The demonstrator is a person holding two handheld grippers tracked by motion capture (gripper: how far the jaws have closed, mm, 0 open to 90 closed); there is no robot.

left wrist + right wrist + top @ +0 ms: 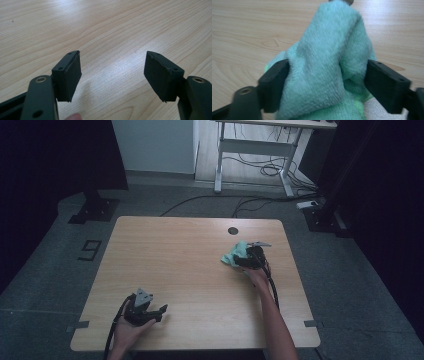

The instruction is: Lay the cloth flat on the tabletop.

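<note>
A crumpled light green cloth [233, 254] lies on the right half of the wooden table [180, 260]. My right gripper [241, 262] reaches into it from the right. In the right gripper view the cloth [329, 50] rises in a bunched peak between the two wide-set jaws and touches both pads [275, 85] without being squeezed; the right gripper [328, 66] is open around it. My left gripper [161, 314] rests near the table's front left edge, held by a hand. In the left gripper view the left gripper [112, 55] is open over bare wood with nothing between its jaws.
A small dark round hole [233, 230] sits in the tabletop just behind the cloth. Beyond the table stand a white desk frame [255, 150] with loose cables [270, 170] on the floor, and black stand bases [95, 210] at either side.
</note>
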